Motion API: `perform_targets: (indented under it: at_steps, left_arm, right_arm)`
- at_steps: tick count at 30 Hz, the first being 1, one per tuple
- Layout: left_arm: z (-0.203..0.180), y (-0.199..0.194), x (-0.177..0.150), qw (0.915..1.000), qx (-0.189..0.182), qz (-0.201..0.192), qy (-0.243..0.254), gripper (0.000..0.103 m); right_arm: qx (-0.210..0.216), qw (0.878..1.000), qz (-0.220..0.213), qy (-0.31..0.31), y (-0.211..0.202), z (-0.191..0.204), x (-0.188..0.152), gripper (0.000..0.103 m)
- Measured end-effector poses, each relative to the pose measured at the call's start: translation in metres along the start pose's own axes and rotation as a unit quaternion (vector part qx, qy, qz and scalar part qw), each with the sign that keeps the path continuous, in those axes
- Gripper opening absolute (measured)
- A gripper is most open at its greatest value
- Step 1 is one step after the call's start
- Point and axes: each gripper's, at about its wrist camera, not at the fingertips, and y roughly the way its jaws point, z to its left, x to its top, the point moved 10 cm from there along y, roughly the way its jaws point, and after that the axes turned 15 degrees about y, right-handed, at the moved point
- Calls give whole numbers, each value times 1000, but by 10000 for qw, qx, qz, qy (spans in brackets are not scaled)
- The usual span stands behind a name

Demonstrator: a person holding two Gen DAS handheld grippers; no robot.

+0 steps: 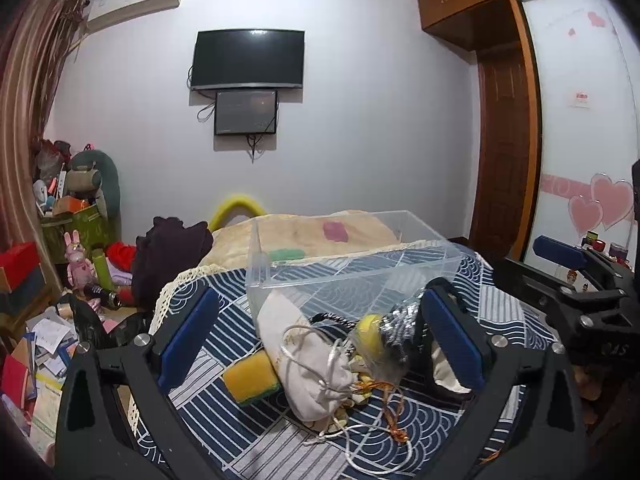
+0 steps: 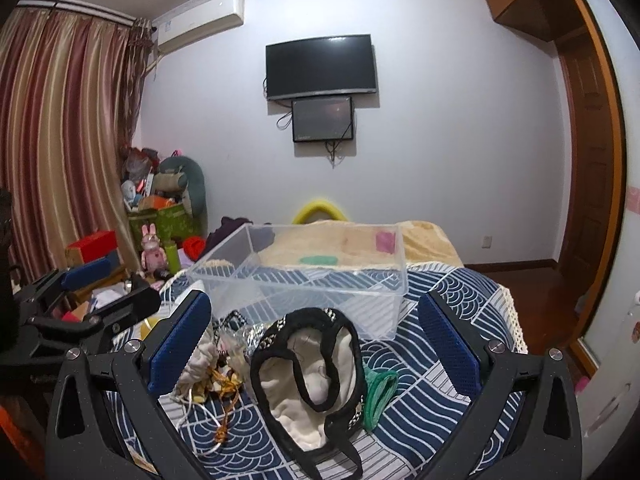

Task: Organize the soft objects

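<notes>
A clear plastic box [image 1: 352,256] [image 2: 304,276] stands empty on the blue patterned cloth. In the left wrist view, my open left gripper [image 1: 320,332] hovers over a beige drawstring pouch [image 1: 308,364], a yellow sponge [image 1: 250,380] and a clear bag with a yellow ball [image 1: 380,340]. In the right wrist view, my open right gripper [image 2: 316,344] hovers over a cream fleece piece with black trim [image 2: 316,376]; a green band [image 2: 378,394] lies to its right. Each gripper also shows in the other's view, the right one [image 1: 560,256] and the left one [image 2: 86,272].
The patterned cloth [image 2: 432,360] covers a raised surface with a yellow blanket [image 2: 424,240] behind the box. Clutter, toys and boxes [image 1: 80,240] fill the floor at left. A wardrobe [image 1: 576,120] stands at right. A TV [image 2: 320,66] hangs on the far wall.
</notes>
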Motion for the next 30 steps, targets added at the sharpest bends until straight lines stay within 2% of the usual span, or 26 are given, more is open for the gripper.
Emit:
perform_targets:
  at_steps: [1,3,5,9,12,19,24,30]
  left_arm:
    - [3,2,-2,10000,7,30,-15,102]
    - [10,7,-7,9999,70,99,-36,91]
    - [20,14,-14,9996,169,212,-44,86]
    - [31,30,-31,9985,10,481,-268,78]
    - [35,37,-43,9976,-28,626,-299,77]
    - [60,30,-65,9967,155,744,-275,77]
    - [55,36,-88,9941,-177,1024,-298,77]
    - [39,44,-94,9906,-633,1158,-361,77]
  right_arm:
    - [3,10000,41,-29,2,0,-3,103]
    - [2,9999,112,-58,6,0,-6,103]
    - [-13,9998,175,-52,9,-3,-9,103]
    - [-12,9989,460,27,21,-9,-19,92]
    - [-14,9969,782,127,32,-14,-31,83]
    - [123,9922,1226,194,45,-11,-49,78]
    - [87,9886,1487,212,53,-12,-61,78]
    - [131,9842,1737,310,58,-15,-69,78]
